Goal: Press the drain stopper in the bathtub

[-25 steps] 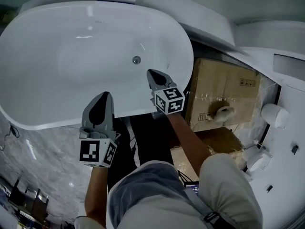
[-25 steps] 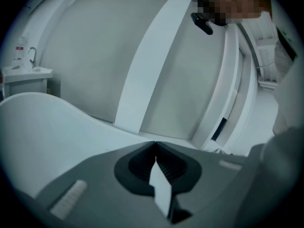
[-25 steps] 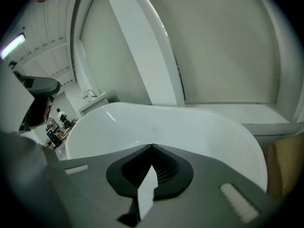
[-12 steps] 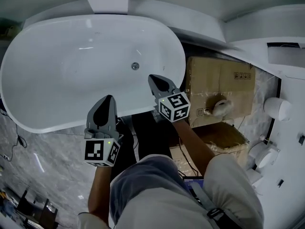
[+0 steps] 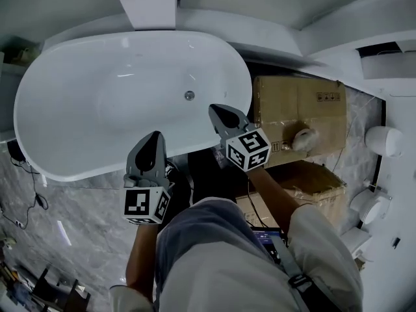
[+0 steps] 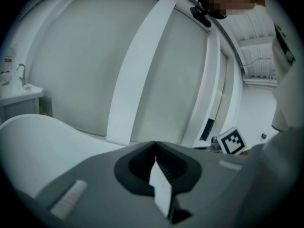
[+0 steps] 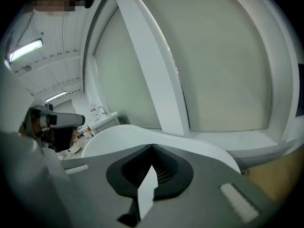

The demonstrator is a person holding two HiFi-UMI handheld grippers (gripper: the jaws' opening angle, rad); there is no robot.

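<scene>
The white oval bathtub point(image 5: 78, 142) fills the upper left of the head view, and its small round metal drain stopper point(image 5: 189, 95) lies on the tub floor towards the right end. My left gripper point(image 5: 155, 136) hangs over the near rim, shut and empty. My right gripper point(image 5: 215, 108) is over the rim at the tub's right end, a short way right of and nearer than the stopper, also shut and empty. In the left gripper view the shut gripper point(image 6: 155, 144) points over the tub's rim point(image 6: 28, 141). The right gripper point(image 7: 152, 147) is shut too, above the rim point(image 7: 142, 134).
Cardboard boxes point(image 5: 299, 112) stand right of the tub, with a white round fixture point(image 5: 383, 140) further right. A white wall strip point(image 5: 146, 2) rises behind the tub. Grey marble floor point(image 5: 78, 220) lies at the lower left. The person's legs are below the grippers.
The head view has shifted, so the tub sits further right and lower in the picture. Both grippers stay shut near the tub's near rim, drifting slightly right.
</scene>
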